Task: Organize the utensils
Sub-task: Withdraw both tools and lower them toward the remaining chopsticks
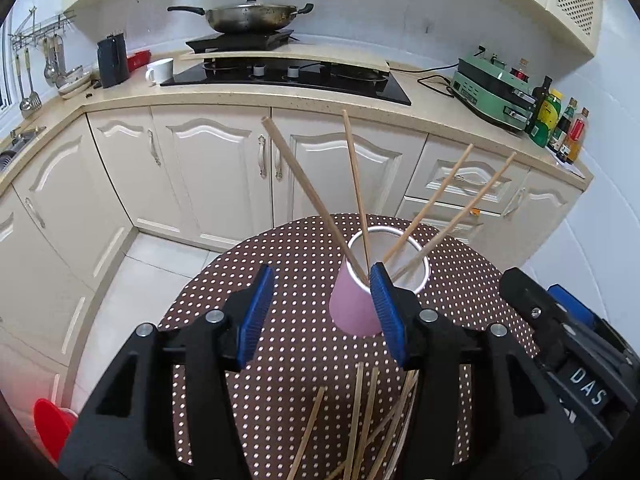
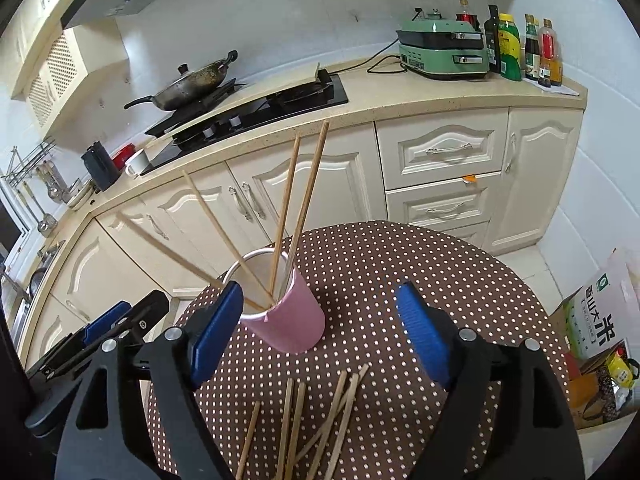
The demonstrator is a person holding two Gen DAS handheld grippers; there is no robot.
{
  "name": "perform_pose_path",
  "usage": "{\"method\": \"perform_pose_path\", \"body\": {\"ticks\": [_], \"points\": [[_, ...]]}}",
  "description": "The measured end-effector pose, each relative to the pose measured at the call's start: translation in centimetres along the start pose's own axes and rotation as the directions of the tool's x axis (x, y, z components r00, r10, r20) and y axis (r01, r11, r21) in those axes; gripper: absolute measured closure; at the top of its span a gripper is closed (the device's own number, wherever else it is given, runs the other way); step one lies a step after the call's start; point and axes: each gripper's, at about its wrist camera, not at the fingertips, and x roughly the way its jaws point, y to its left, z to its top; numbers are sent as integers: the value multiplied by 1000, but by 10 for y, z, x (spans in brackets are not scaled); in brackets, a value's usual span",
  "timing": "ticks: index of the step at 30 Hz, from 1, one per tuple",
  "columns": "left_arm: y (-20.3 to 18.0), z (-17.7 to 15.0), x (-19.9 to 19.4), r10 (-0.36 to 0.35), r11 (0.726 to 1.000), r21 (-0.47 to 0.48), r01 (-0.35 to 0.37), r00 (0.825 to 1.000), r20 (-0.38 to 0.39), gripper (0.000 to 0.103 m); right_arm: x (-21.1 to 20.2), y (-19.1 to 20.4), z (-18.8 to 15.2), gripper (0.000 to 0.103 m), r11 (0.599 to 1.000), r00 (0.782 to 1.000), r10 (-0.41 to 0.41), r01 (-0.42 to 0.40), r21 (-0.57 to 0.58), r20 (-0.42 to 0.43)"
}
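Observation:
A pink cup [image 1: 354, 308] [image 2: 296, 320] stands upright on a round brown dotted table [image 1: 296, 264] [image 2: 400, 260]. Several wooden chopsticks [image 1: 356, 184] [image 2: 308, 196] lean out of it in different directions. More loose chopsticks [image 1: 356, 420] [image 2: 316, 420] lie scattered on the table just in front of the cup. My left gripper [image 1: 320, 312] is open above them, its right pad close beside the cup, nothing gripped. My right gripper [image 2: 320, 332] is open wide, with the cup just beyond its left pad and nothing held.
Behind the table runs a cream kitchen counter [image 1: 280, 100] with a black hob [image 1: 288, 76], a wok [image 1: 248, 16], a green appliance [image 2: 444, 52] and bottles [image 2: 520, 48]. A red object [image 1: 48, 424] sits on the floor at left; a rice bag and boxes [image 2: 596, 328] at right.

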Motion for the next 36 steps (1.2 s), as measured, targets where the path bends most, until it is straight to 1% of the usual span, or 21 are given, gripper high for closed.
{"method": "perform_pose_path", "body": {"ticks": [5,7,11,16,20,24,28,30,31,34,36], "points": [[0,-8,-23,16,1000,5,-16,1000,18,51,-20,-3,-9,23,1000,1000,8,-8,-12,4],[0,-12,-31,22,1000,10,-22,999,25,50,-28,-3,-14,19,1000,1000,8,-8,-18,3],[0,-19,-47,25,1000,8,-25,999,30,49,-44,-6,-27,16,999,1000,7,-7,-33,2],[1,-33,-66,37,999,17,-37,999,26,45,-58,-12,-41,14,1000,1000,8,-9,-29,-27],[1,-49,-78,61,997,40,-61,998,-3,45,-62,-15,-55,14,1000,998,0,-2,-20,-61],[4,-66,-86,66,996,59,-64,997,-42,44,-60,-14,-68,13,1000,994,-6,4,-17,-111],[8,-76,-88,63,995,84,-57,995,-78,43,-54,-13,-85,13,999,986,-39,37,-16,-162],[11,-78,-86,62,994,91,-53,993,-104,38,-48,-12,-93,13,999,980,-52,52,-5,-194],[13,-79,-86,58,994,97,-47,992,-111,37,-43,-11,-98,13,998,976,-62,62,-6,-208],[15,-79,-81,44,991,133,-27,992,-122,30,-29,-9,-109,13,994,961,-105,105,-14,-255],[19,-81,-70,33,989,150,-7,986,-166,28,-20,-10,-115,13,991,951,-125,131,4,-282]]}}
